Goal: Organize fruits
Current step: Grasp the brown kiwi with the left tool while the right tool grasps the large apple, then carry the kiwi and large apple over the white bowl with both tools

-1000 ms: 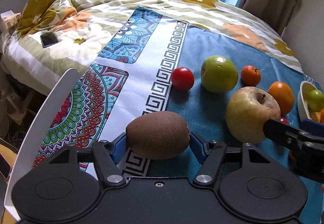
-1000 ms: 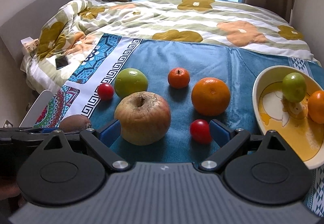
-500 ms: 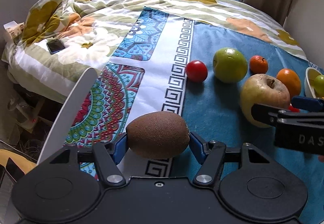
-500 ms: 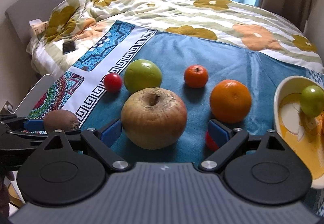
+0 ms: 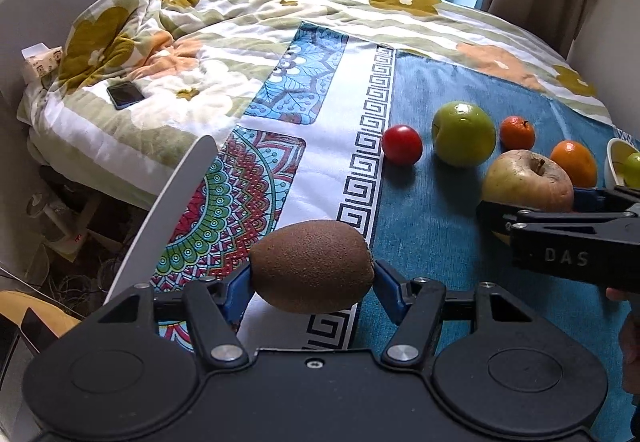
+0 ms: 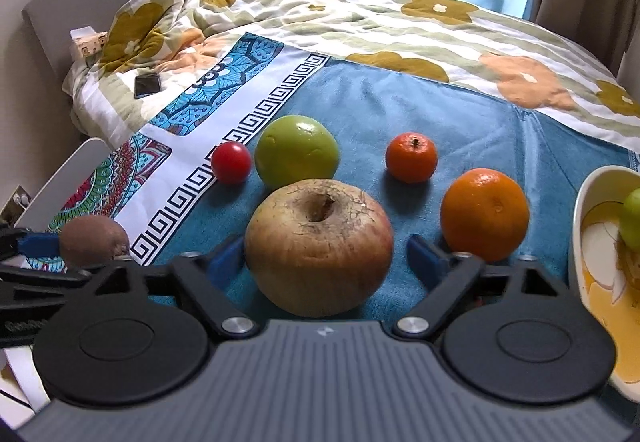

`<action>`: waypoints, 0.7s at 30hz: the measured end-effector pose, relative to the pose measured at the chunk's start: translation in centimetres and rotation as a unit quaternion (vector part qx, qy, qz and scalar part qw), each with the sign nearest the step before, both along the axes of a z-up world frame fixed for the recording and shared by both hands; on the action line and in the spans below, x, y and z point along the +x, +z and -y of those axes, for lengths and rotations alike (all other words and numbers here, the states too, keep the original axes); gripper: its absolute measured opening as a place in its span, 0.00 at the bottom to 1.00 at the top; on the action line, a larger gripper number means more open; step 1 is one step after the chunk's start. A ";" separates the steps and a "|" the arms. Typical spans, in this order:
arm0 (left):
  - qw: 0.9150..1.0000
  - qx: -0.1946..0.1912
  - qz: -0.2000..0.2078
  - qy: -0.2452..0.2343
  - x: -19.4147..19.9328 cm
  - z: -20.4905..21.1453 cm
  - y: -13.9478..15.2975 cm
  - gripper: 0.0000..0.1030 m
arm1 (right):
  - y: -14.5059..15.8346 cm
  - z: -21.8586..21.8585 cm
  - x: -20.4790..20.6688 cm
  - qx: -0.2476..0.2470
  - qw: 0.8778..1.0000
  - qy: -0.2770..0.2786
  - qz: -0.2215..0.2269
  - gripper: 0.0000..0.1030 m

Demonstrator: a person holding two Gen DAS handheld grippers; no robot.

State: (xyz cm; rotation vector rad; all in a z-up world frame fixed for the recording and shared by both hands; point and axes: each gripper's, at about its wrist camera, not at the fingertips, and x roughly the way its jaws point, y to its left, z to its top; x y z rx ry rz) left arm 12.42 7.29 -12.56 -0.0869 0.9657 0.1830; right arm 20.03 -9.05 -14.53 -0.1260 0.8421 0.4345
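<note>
My left gripper (image 5: 312,282) is shut on a brown kiwi (image 5: 312,266) and holds it above the patterned cloth; the kiwi also shows in the right wrist view (image 6: 94,241). My right gripper (image 6: 320,258) is open, its blue pads on either side of a big wrinkled apple (image 6: 319,256) on the blue cloth, with gaps on both sides. That apple also shows in the left wrist view (image 5: 527,182). Behind it lie a green apple (image 6: 296,156), a red tomato (image 6: 231,162), a small tangerine (image 6: 411,157) and an orange (image 6: 485,214).
A yellow and white bowl (image 6: 588,242) at the right holds a green fruit (image 6: 632,218). A phone (image 5: 125,95) lies on the floral quilt at the far left. A white board (image 5: 168,210) leans at the bed's left edge.
My right gripper has moved left and forward until its open fingers flank the big apple, hiding a small red tomato. My left gripper has lifted and pulled back with the kiwi.
</note>
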 end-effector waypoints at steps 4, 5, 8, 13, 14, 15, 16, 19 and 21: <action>1.000 0.001 0.004 0.003 -0.3 0.1 0.4 0.66 | 0.0 -0.1 -0.3 -0.003 1.000 0.007 0.011 0.88; 1.000 0.002 0.006 0.003 -0.4 0.2 0.5 0.66 | 0.0 0.0 -0.3 0.000 1.000 0.006 0.010 0.88; 1.000 0.004 0.011 0.003 -0.7 0.4 1.1 0.66 | 0.5 0.4 -0.8 0.008 1.000 0.007 0.014 0.88; 1.000 0.008 0.024 -0.004 -1.4 1.4 2.6 0.66 | 1.8 1.7 -2.1 0.017 1.000 0.000 0.024 0.88; 1.000 0.009 0.027 -0.006 -1.5 1.7 2.9 0.66 | 2.2 2.0 -2.3 0.019 0.999 -0.002 0.026 0.88; 0.999 0.010 0.031 -0.008 -1.7 2.0 3.3 0.66 | 2.5 2.3 -2.6 0.021 0.999 -0.004 0.027 0.88; 0.999 0.011 0.035 -0.010 -1.8 2.3 3.7 0.66 | 2.9 2.7 -2.9 0.023 0.999 -0.005 0.030 0.88; 0.999 0.012 0.047 -0.016 -2.4 3.4 5.1 0.66 | 4.3 4.0 -4.0 0.029 0.999 -0.010 0.037 0.88; 0.998 0.014 0.055 -0.023 -2.8 4.4 6.2 0.66 | 5.3 5.1 -4.9 0.034 0.998 -0.014 0.041 0.88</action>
